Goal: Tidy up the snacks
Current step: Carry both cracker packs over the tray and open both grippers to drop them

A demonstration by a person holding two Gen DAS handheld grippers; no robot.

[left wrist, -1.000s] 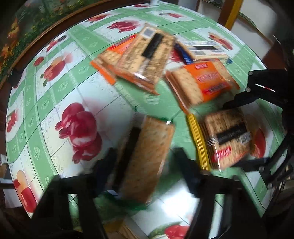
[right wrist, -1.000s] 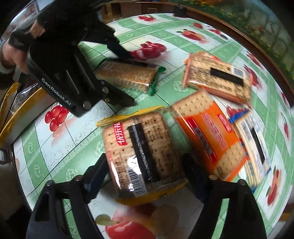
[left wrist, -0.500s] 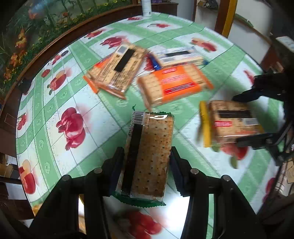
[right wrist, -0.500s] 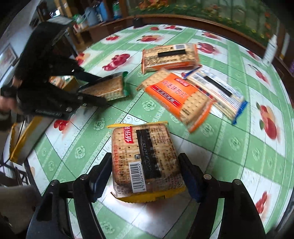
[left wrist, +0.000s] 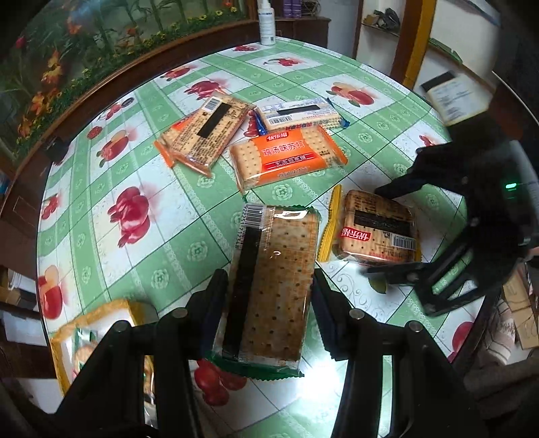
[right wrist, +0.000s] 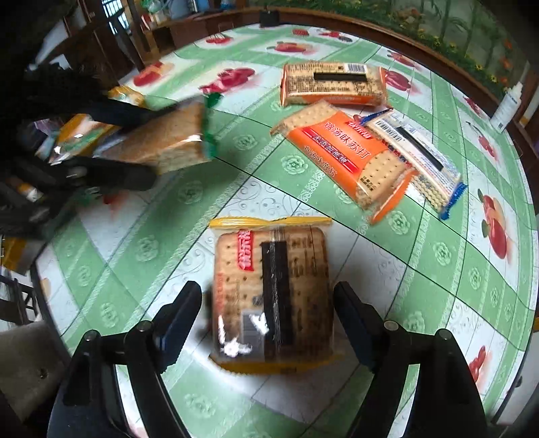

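Note:
My left gripper (left wrist: 269, 296) is shut on a green-wrapped cracker pack (left wrist: 273, 283) and holds it clear of the table; in the right wrist view that pack (right wrist: 175, 141) hangs at the left between the left gripper's (right wrist: 148, 145) fingers. A yellow-wrapped cracker pack (right wrist: 273, 296) lies on the tablecloth between the pads of my right gripper (right wrist: 266, 296). Its jaws are opening and a gap shows on each side of the pack. In the left wrist view the right gripper (left wrist: 375, 230) straddles the yellow pack (left wrist: 374, 232).
An orange cracker pack (left wrist: 286, 158), a brown-and-orange pack (left wrist: 209, 131) and a blue-edged pack (left wrist: 299, 114) lie mid-table. A yellow snack bag (left wrist: 91, 333) sits at the near left edge. A white bottle (left wrist: 267, 23) stands at the far rim of the round table (left wrist: 134, 215).
The left gripper closed on the green pack and lifted it toward the near-left edge. The right gripper's jaws widened and now stand off the yellow pack's sides.

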